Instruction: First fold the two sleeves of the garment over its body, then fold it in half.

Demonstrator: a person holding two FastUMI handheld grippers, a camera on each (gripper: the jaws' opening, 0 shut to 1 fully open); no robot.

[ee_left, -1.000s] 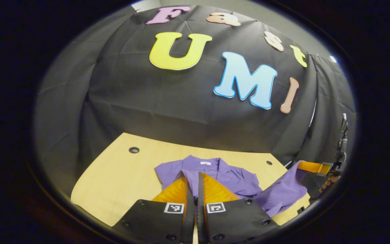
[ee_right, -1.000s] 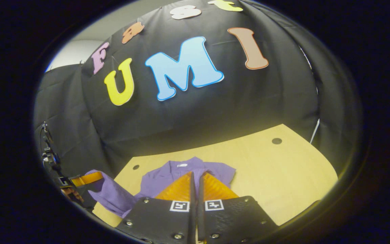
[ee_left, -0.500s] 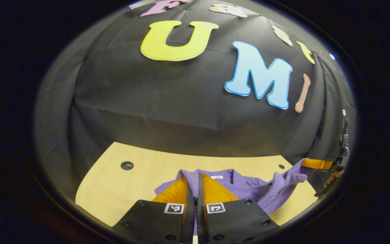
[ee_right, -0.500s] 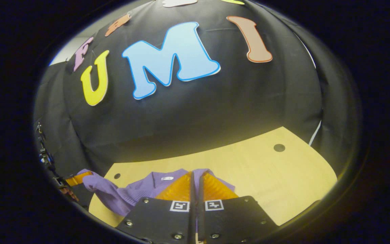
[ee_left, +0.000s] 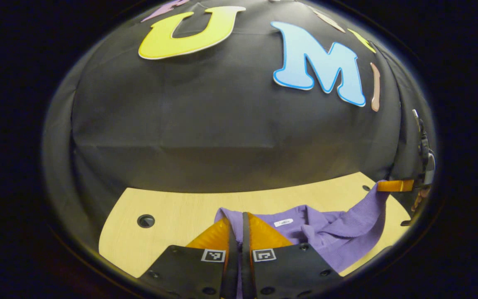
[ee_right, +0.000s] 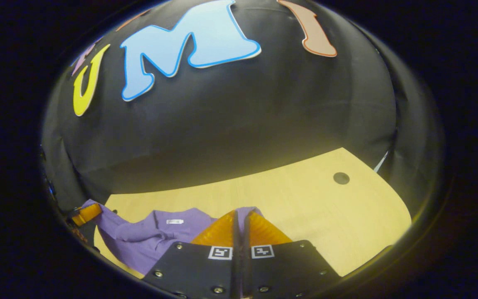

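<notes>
We carry the purple garment [ee_left: 330,232] forward over the worktop [ee_left: 172,207]: since a second ago its hem edge has risen toward the collar. Each hand-held gripper, left [ee_left: 241,226] and right [ee_right: 239,224], stays pressed together pinching cloth, so the half-fold looks nearly closed.

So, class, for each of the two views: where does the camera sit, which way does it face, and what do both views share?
Left gripper view: rides on the left claw, facing along its orange fingers across the purple garment and wooden table to the booth wall; the right claw holds cloth at the right edge.
Right gripper view: rides on the right claw, facing the same wall; the left claw shows at the left edge.
Shared: garment, table, wall.
</notes>
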